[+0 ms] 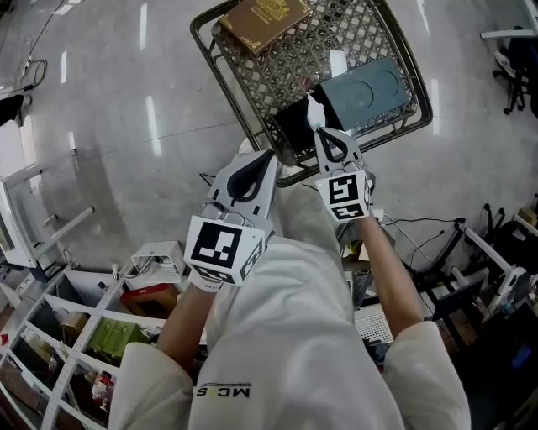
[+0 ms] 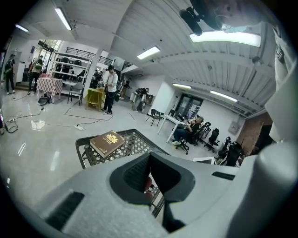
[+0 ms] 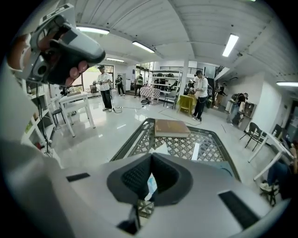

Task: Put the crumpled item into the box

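Note:
A wire basket [image 1: 220, 63] stands on the floor ahead of me. In it lie a brown book [image 1: 263, 21], a grey-blue box [image 1: 370, 91] and a black item [image 1: 294, 126]. My right gripper [image 1: 318, 132] hangs over the basket's near edge, shut on a white crumpled item [image 1: 313, 109] that sticks out past its tips. In the right gripper view the crumpled item [image 3: 151, 185] shows white and pale blue between the jaws, with the book [image 3: 171, 128] beyond. My left gripper [image 1: 267, 158] is shut with nothing in it, just short of the basket's near rim [image 2: 84, 145].
A white shelf rack [image 1: 80, 323] with green and red goods stands at the lower left. Cables [image 1: 424, 239] and metal frames lie to the right. People stand far off [image 2: 111, 88], and office chairs [image 2: 184, 139] and a white table [image 3: 77, 104] stand around.

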The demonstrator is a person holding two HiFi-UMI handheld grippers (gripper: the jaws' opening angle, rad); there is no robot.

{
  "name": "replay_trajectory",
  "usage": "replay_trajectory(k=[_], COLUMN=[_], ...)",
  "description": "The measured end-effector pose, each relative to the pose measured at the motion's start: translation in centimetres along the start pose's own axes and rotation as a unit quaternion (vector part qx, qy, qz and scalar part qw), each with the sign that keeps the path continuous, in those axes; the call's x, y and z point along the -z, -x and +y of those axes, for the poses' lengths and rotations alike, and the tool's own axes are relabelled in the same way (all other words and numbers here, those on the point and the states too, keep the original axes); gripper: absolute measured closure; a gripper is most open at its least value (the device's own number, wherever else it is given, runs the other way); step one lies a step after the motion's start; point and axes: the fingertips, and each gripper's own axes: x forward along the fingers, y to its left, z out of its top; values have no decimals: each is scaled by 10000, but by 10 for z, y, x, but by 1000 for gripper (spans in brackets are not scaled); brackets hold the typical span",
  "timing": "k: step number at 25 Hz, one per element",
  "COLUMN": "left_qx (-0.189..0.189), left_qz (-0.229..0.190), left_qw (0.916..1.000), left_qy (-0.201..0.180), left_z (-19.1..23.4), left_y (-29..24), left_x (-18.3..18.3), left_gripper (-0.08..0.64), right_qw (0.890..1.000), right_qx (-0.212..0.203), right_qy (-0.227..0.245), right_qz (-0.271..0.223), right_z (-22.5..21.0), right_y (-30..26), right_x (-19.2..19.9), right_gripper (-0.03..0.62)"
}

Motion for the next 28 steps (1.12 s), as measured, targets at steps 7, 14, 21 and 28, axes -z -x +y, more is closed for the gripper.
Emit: replay_trajectory(k=[7, 14, 21, 28], left_qx=[-3, -45, -54, -18], left_qz=[111, 172, 215, 266], left_qw=[9999, 9997, 9996, 9995], left_qy=[128, 170, 172, 154], left_z=[4, 15, 20, 24], left_y=[-2, -3, -1, -3], left_x=[14, 21, 23, 22], left_gripper=[540, 540, 540, 540], right_qw=[9990, 9950, 9879, 9854], right_qx=[-83, -444, -614, -659], right_qy=[61, -258, -527, -863], right_qz=[445, 852, 1322, 1312], right_z=[7, 22, 30, 33], right_y=[-30, -59, -78, -80], right_x=[32, 56, 74, 73], right_gripper=[577, 575, 574, 540])
